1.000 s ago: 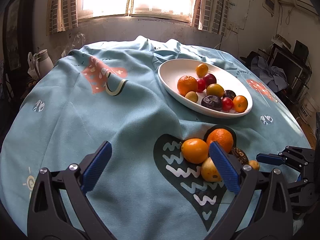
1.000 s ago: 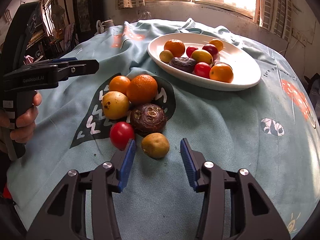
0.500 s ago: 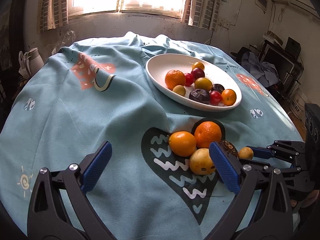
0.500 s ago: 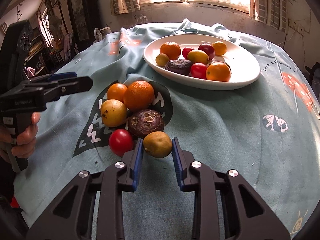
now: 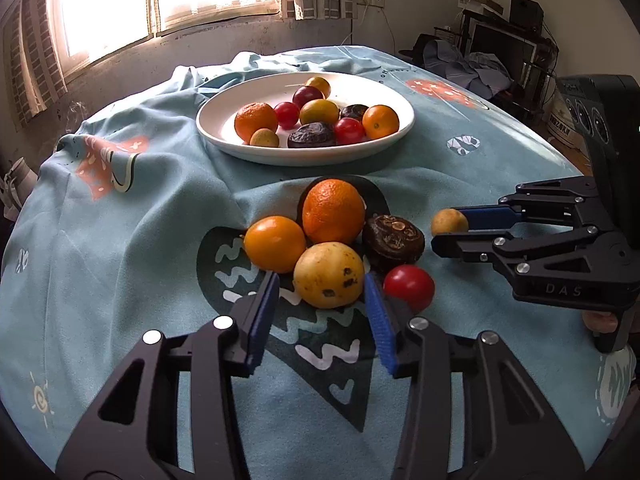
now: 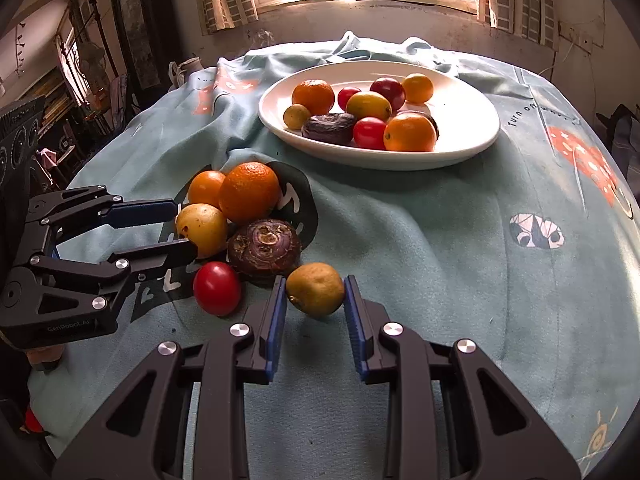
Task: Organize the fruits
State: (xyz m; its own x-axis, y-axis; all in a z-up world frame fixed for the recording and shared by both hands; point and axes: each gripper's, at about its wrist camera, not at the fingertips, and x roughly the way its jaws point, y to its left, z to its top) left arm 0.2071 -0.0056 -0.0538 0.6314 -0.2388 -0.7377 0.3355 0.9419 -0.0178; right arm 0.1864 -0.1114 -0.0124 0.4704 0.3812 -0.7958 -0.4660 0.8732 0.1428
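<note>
A white plate at the back of the table holds several fruits. Loose fruit lies on the cloth in front of it: two oranges, a spotted yellow fruit, a dark wrinkled fruit, a red tomato. My left gripper has its pads on both sides of the yellow fruit, still a little apart from it. My right gripper is shut on a small brownish-yellow fruit, lifted slightly off the cloth.
The round table is covered by a blue patterned cloth, wrinkled near the plate. A window is behind the table. Furniture and clutter stand past the table's edges on both sides.
My left gripper moved right and forward and narrowed around the yellow fruit. My right gripper closed on the small brownish-yellow fruit and raised it slightly.
</note>
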